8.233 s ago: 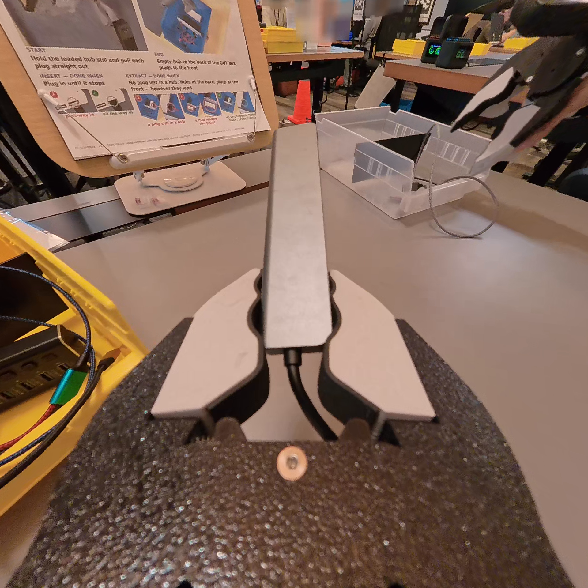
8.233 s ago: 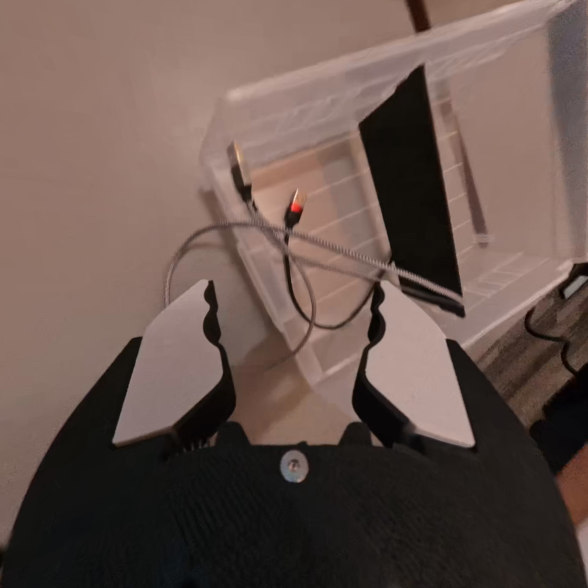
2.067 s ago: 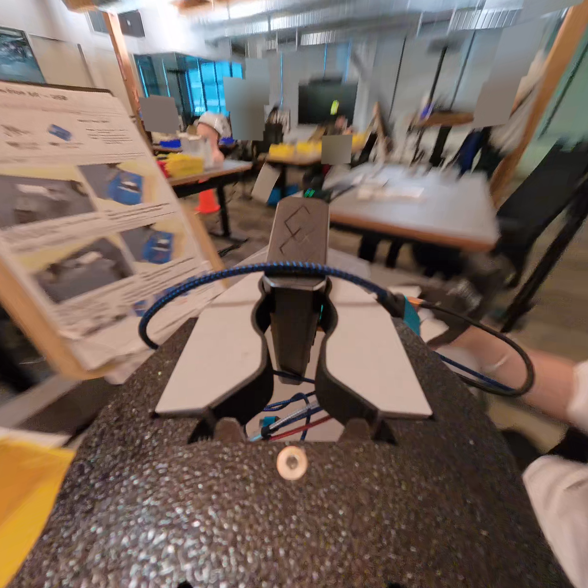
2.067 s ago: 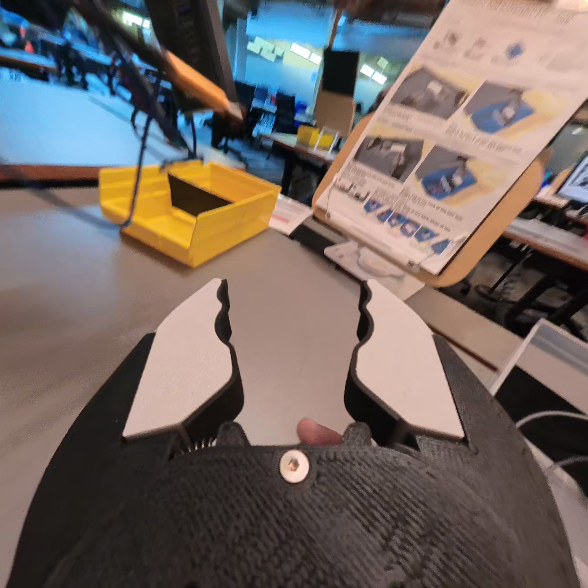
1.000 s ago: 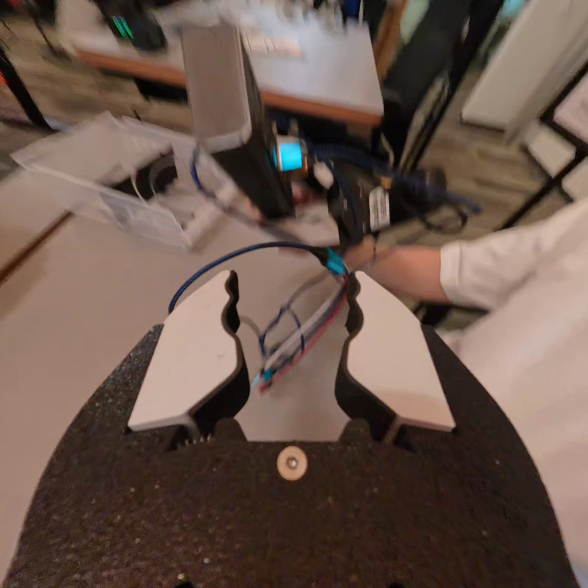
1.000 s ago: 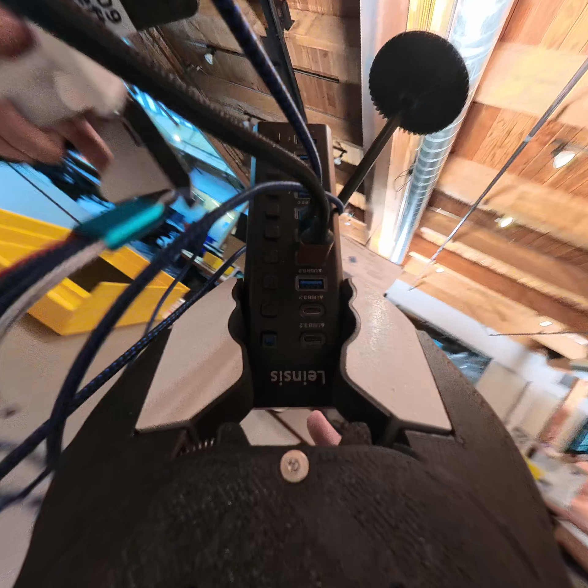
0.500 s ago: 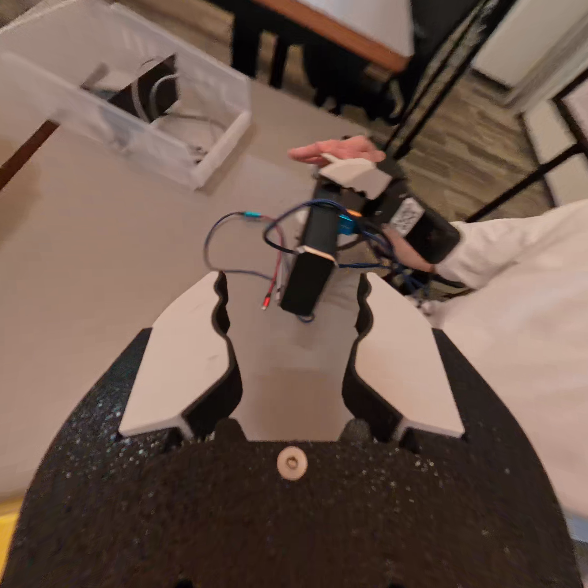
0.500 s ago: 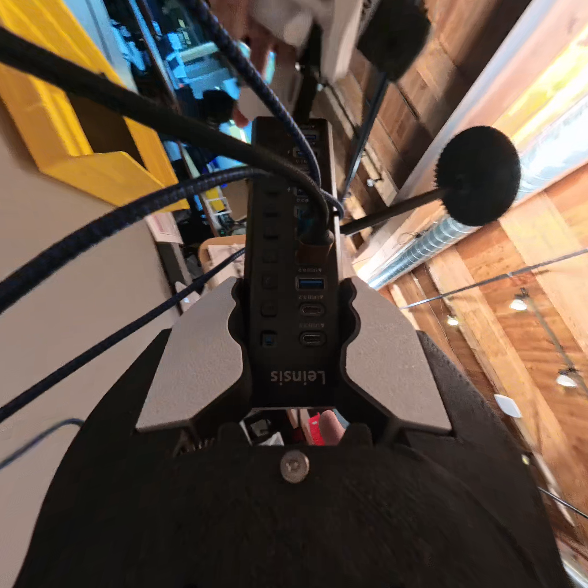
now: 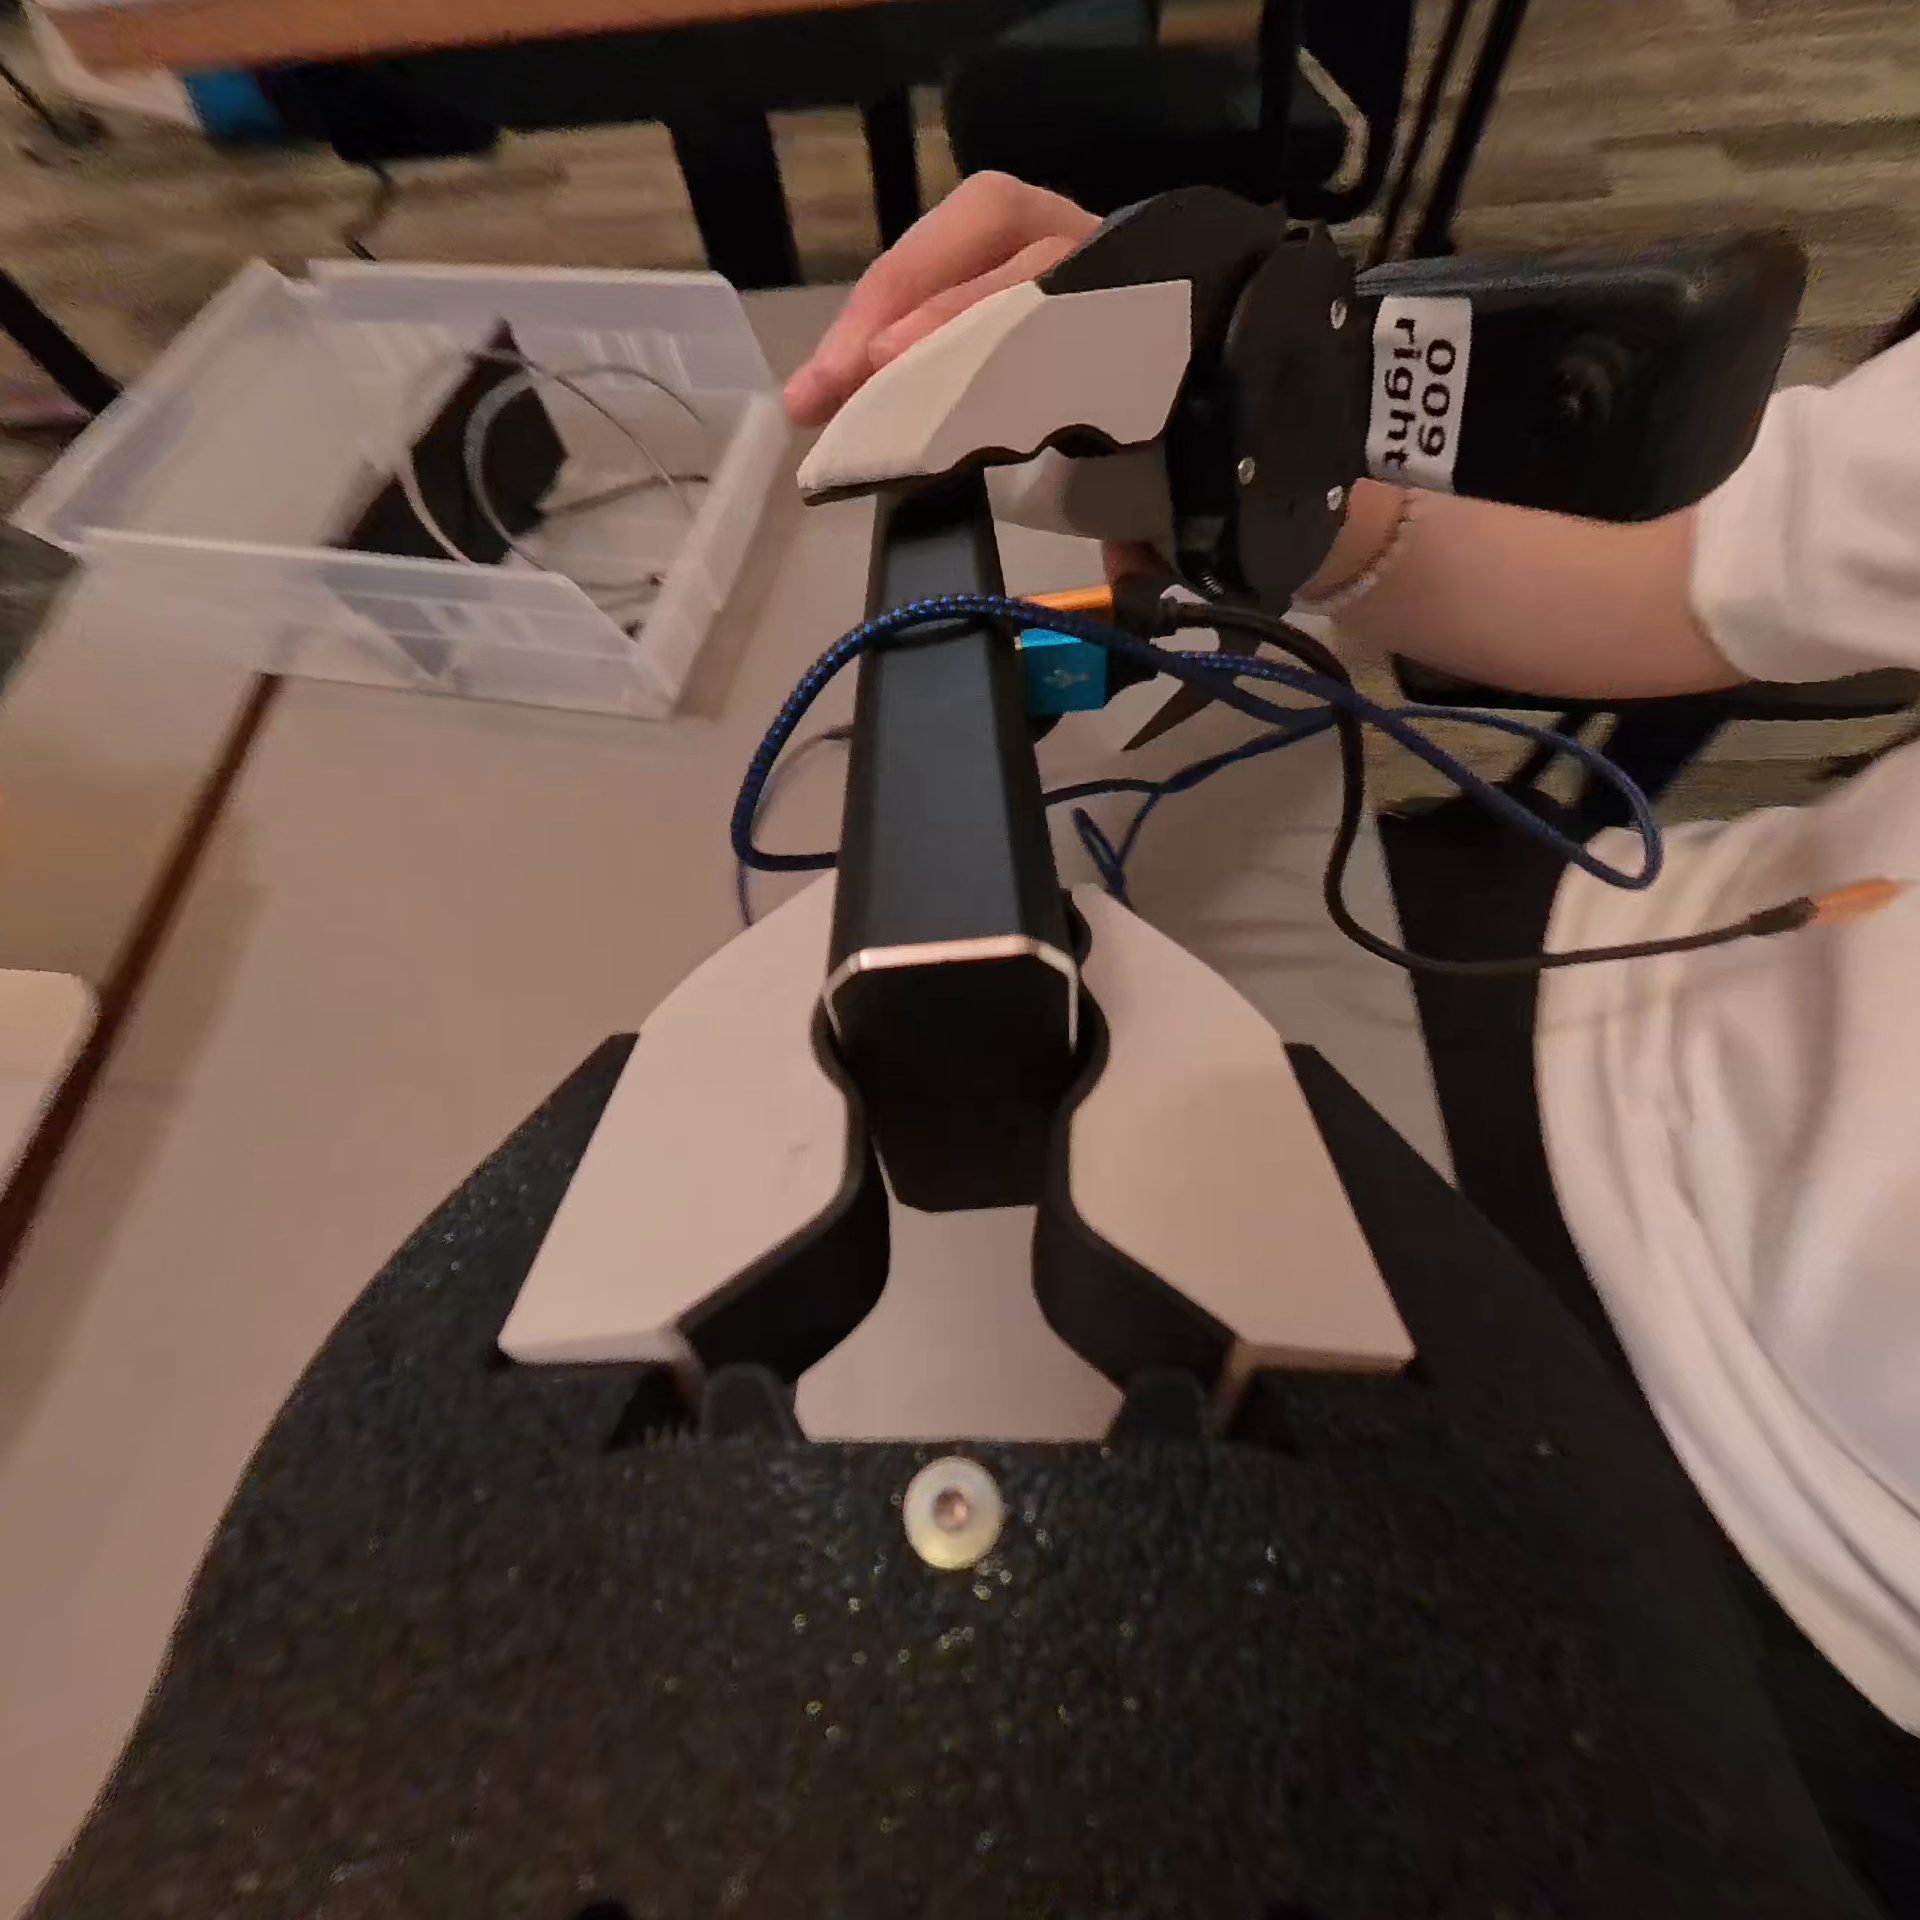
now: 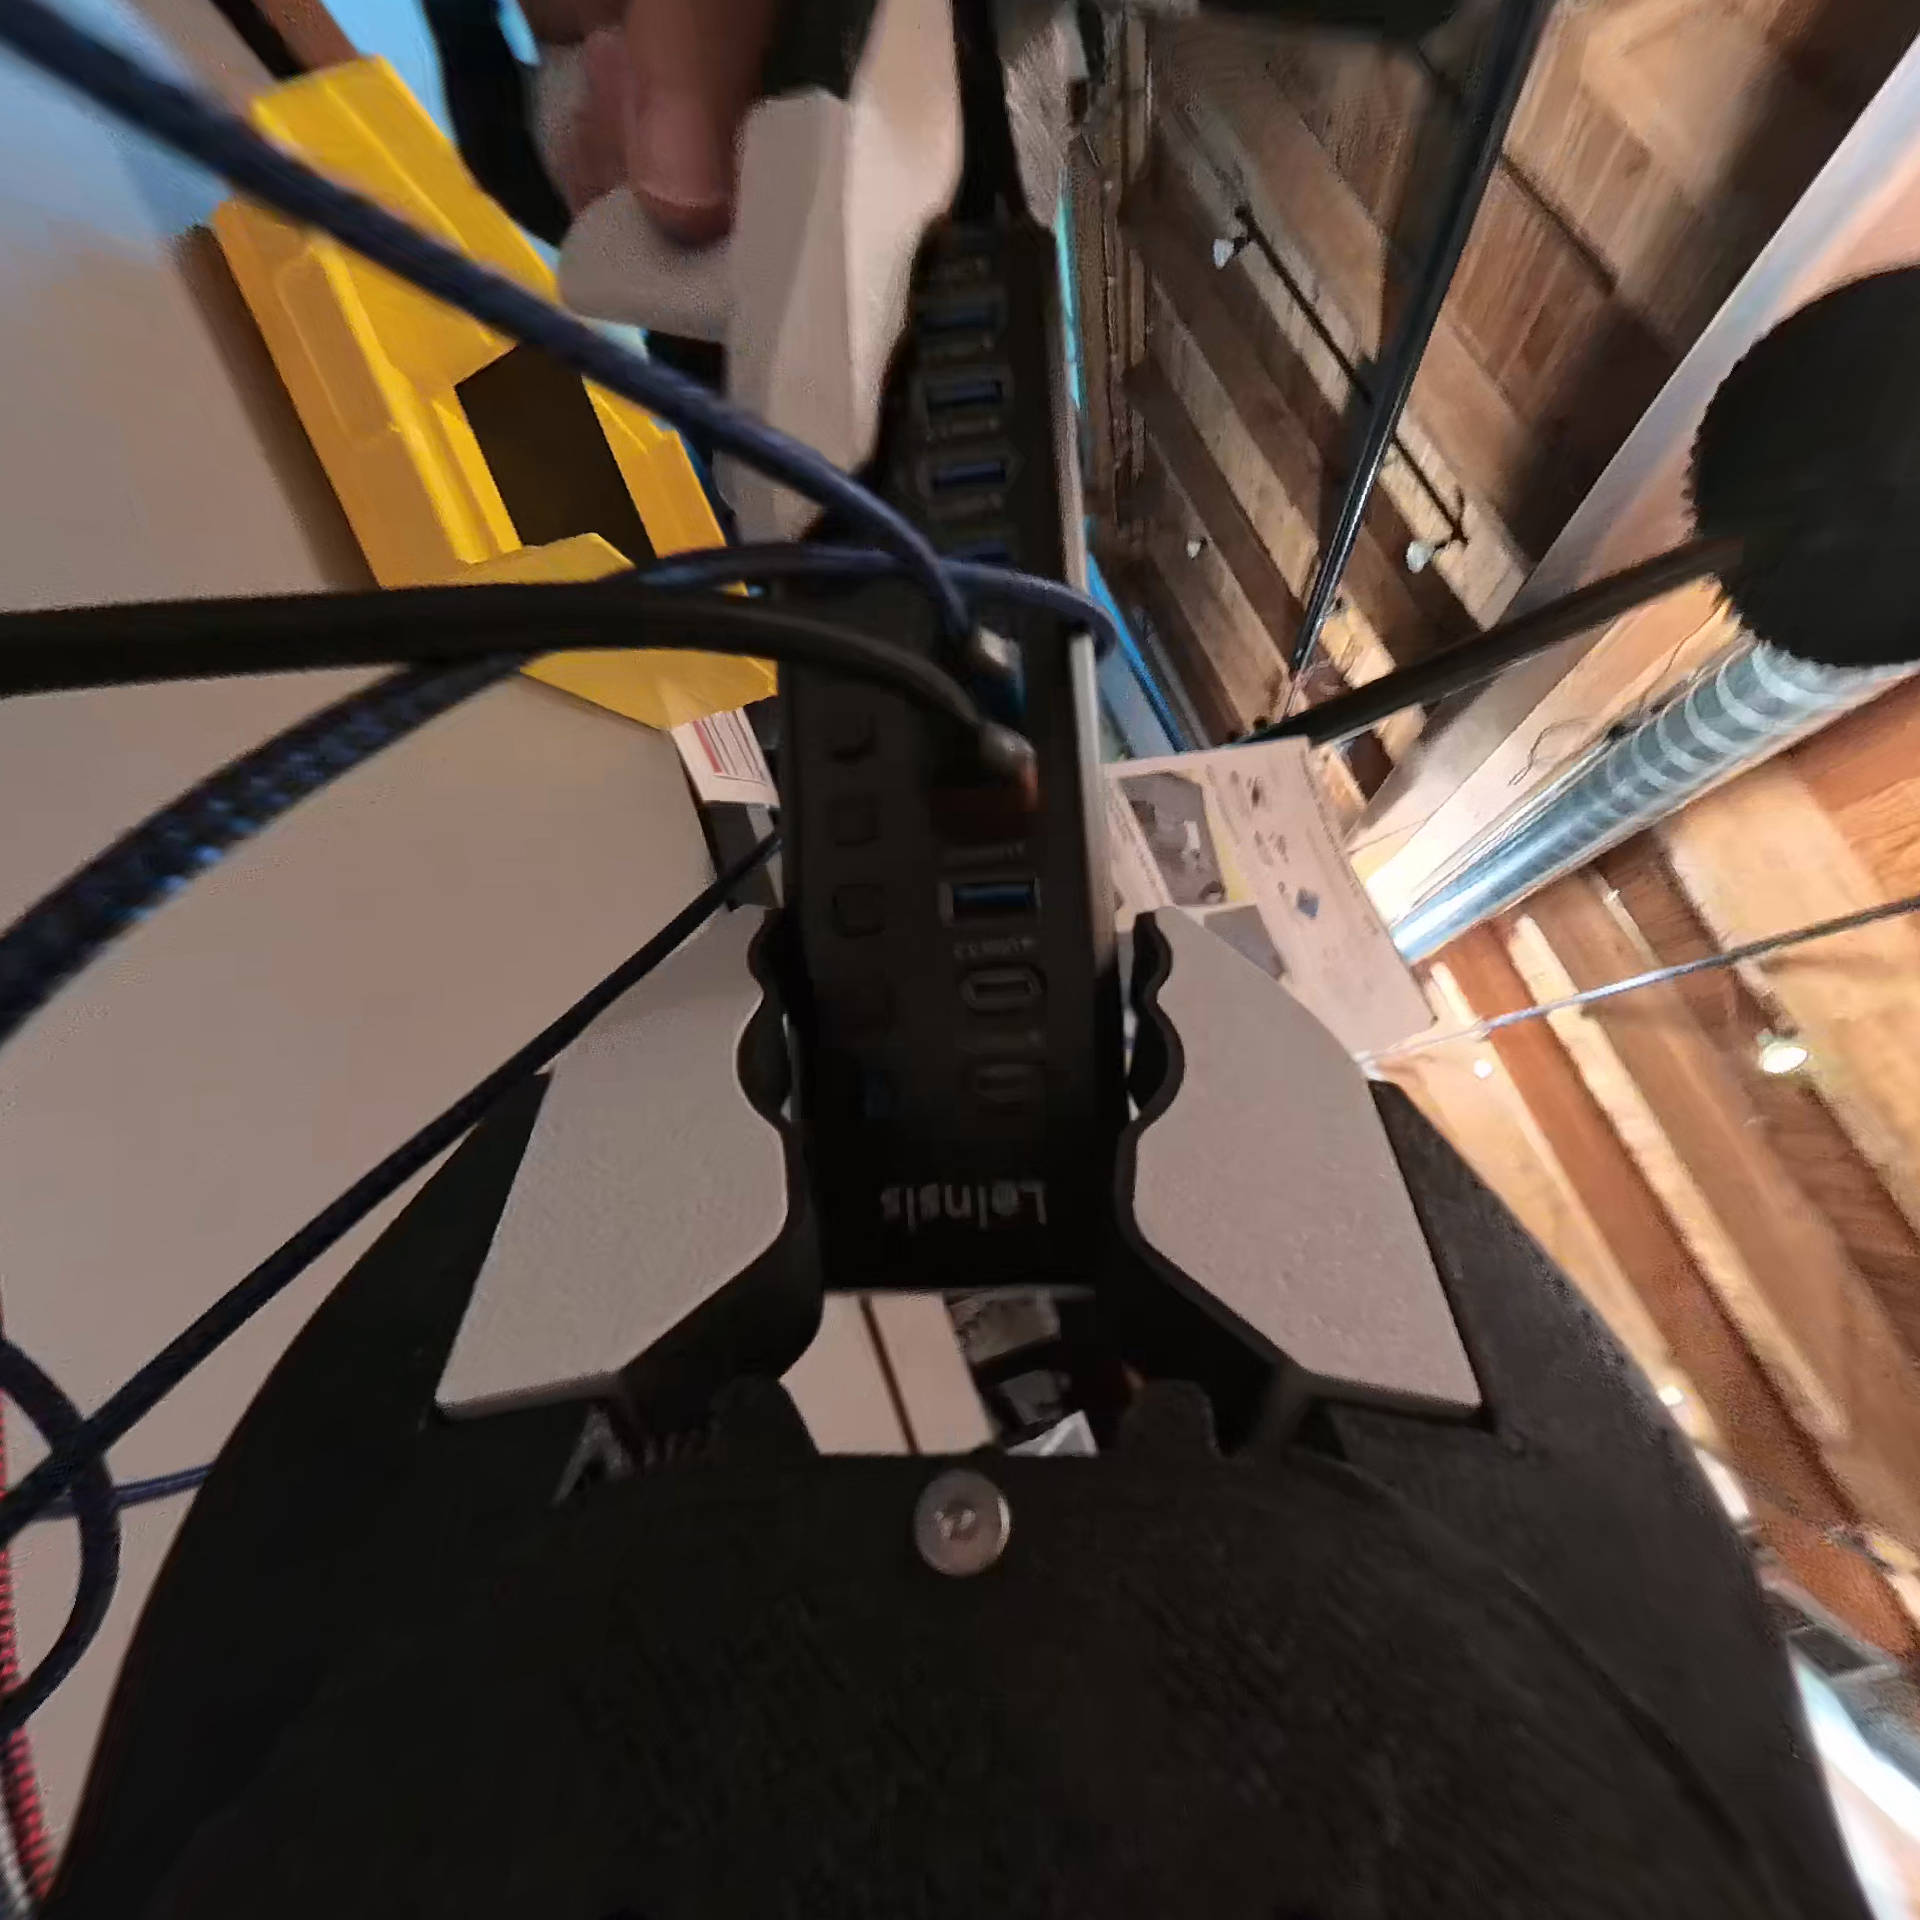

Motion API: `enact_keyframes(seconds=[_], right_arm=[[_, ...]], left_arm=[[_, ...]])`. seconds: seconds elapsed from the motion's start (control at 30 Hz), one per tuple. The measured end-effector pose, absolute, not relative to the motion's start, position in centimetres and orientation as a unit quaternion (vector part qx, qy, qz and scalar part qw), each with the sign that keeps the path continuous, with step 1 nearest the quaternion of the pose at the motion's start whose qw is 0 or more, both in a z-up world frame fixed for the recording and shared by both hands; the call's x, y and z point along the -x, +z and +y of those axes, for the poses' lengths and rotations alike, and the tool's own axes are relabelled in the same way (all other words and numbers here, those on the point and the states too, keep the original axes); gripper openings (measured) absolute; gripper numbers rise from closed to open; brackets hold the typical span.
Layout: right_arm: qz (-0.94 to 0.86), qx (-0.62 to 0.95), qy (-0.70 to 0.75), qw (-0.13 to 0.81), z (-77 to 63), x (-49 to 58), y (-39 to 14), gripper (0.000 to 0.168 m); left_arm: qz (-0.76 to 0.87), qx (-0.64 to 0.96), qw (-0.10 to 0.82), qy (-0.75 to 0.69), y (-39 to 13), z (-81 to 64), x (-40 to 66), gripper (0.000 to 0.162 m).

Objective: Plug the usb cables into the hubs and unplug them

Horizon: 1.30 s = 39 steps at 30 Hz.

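Matte black metal is what we are seeing first: a long, slab-sided USB hub (image 9: 940, 790) with a bright chamfered rim around its near end, running from the lower centre of the left wrist view up toward the upper centre. In the right wrist view the same hub (image 10: 935, 935) is showing its port face, a column of blue and oval sockets beside a row of small square buttons. Our left gripper (image 9: 951, 1029), with smooth pale grey fingers (image 9: 717, 1122) edged in wavy black pads on a grainy black foam-like body, is sitting narrowed around the hub's near end, both pads pressing its sides. Our right gripper (image 10: 951, 1029) is likewise closing on the opposite end, its fingers flat against the hub's two flanks; in the left wrist view it is appearing at the upper right (image 9: 997, 457), held by a hand (image 9: 935, 281) in a white sleeve. A braided blue cable (image 9: 1226, 675) with a glossy cyan plug (image 9: 1060, 675) is sitting in the hub's side, and just above it a thin black cable (image 9: 1340, 810) with an orange metal plug (image 9: 1070, 601); its loose orange end is dangling at the right. A clear plastic bin (image 9: 665, 582) is resting on the beige table (image 9: 416, 935) at the upper left. In the right wrist view, a yellow plastic block (image 10: 395, 395) is lying at the upper left.
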State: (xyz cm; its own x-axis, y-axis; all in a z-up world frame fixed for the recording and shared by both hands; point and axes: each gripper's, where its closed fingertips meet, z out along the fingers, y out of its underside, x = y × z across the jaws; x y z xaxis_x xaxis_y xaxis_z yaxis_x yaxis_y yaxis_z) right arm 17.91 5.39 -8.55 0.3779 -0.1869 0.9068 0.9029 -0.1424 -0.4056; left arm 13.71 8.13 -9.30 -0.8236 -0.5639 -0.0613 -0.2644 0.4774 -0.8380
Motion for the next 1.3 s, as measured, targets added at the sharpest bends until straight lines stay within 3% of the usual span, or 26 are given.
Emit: enact_keyframes(seconds=[0.2, 0.3, 0.4, 0.43, 0.5, 0.57, 0.63, 0.87, 1.17, 1.3], right_arm=[[-0.108, 0.641, -0.341, 0.679, 1.4, -24.1, -7.1, 0.068], [0.069, 0.626, -0.063, 0.774, 1.2, -24.9, -5.9, 0.069], [0.156, 0.519, 0.242, 0.805, 2.4, -23.0, -4.5, 0.075], [0.162, 0.506, 0.303, 0.791, 3.0, -22.1, -4.7, 0.07], [0.169, 0.501, 0.371, 0.763, 4.3, -20.7, -5.4, 0.082], [0.189, 0.451, 0.419, 0.765, 4.5, -20.6, -4.8, 0.077], [0.235, 0.406, 0.436, 0.768, 4.3, -21.8, -4.9, 0.067], [0.193, 0.423, 0.403, 0.788, 4.1, -21.2, -4.7, 0.065], [0.053, 0.541, 0.219, 0.811, 3.8, -18.4, -3.7, 0.061], [-0.02, 0.589, 0.173, 0.789, 4.6, -16.2, -4.4, 0.061]], left_arm=[[0.787, 0.257, 0.372, -0.42, -5.5, 11.2, -15.9, 0.03], [0.754, 0.226, 0.457, -0.414, -3.4, 11.6, -16.3, 0.03], [0.736, 0.165, 0.519, -0.403, -2.7, 10.3, -16.4, 0.03], [0.737, 0.146, 0.524, -0.401, -3.0, 9.6, -16.4, 0.03], [0.74, 0.12, 0.524, -0.404, -3.8, 8.1, -16.2, 0.03], [0.747, 0.102, 0.518, -0.405, -4.9, 7.0, -16.1, 0.03], [0.747, 0.094, 0.521, -0.401, -5.7, 6.5, -16.3, 0.031], [0.741, 0.086, 0.527, -0.406, -7.1, 6.6, -15.9, 0.034], [0.815, 0.15, 0.276, -0.487, -11.8, 4.2, -13.1, 0.08], [0.83, 0.215, 0.145, -0.493, -13.9, 3.6, -12.7, 0.087]])
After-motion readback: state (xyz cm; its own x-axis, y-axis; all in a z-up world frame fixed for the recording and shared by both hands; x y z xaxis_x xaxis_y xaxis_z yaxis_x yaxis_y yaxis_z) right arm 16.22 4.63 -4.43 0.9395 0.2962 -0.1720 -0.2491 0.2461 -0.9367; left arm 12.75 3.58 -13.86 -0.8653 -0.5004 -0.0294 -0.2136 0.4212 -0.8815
